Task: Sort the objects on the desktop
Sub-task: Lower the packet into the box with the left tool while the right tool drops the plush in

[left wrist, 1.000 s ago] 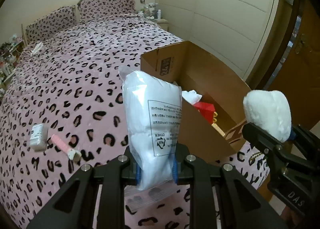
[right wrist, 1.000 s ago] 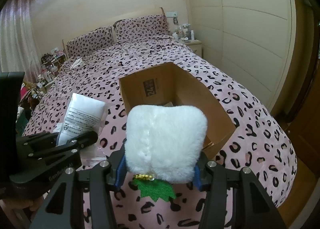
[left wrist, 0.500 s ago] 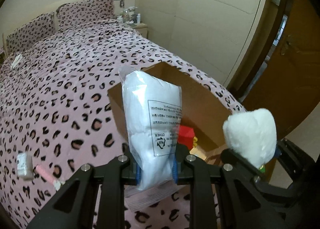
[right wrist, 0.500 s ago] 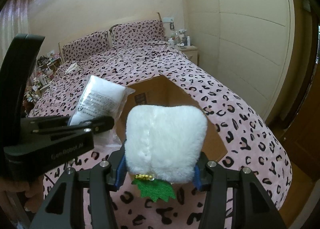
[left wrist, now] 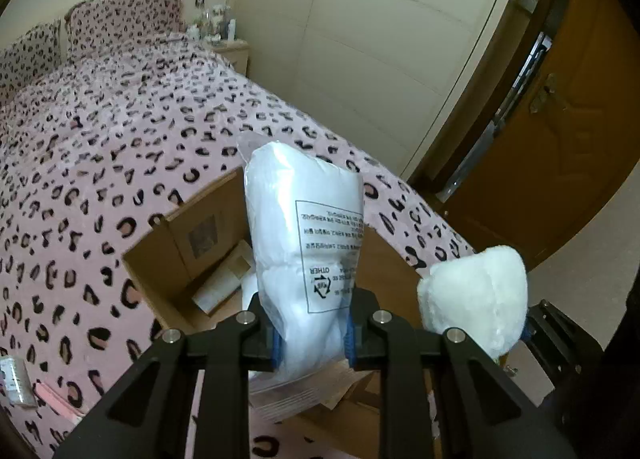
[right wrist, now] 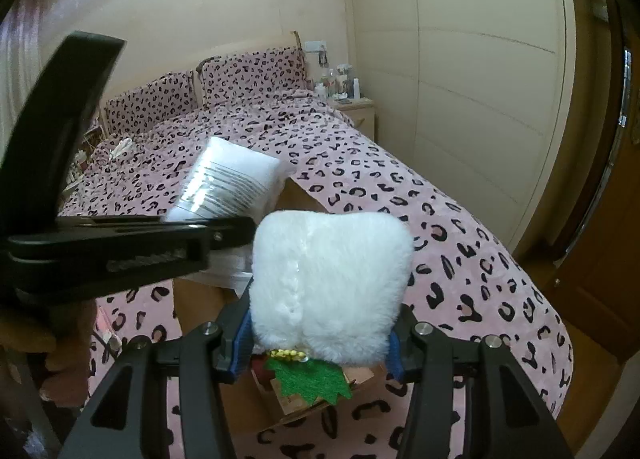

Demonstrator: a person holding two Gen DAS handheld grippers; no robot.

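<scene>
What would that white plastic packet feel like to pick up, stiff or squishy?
Probably squishy: the white packet bulges above the left gripper and narrows where the pads pinch it. Likely light, since it stands upright from that one grip. Its glossy film may be slippery.

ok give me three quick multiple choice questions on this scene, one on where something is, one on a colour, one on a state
1. Where is the cardboard box?
A. on the bed
B. on the floor
C. on the nightstand

2. What colour is the felt leaf under the fluffy toy?
A. red
B. green
C. blue

3. What is the left tool doing?
A. standing open with nothing in it
B. clamped on a white plastic bag
C. clamped on the box wall

Answers:
1. A, the box rests on the leopard-print bedspread.
2. B, the leaf below the white fur is green.
3. B, the plastic bag stands pinched between its blue pads.
</scene>
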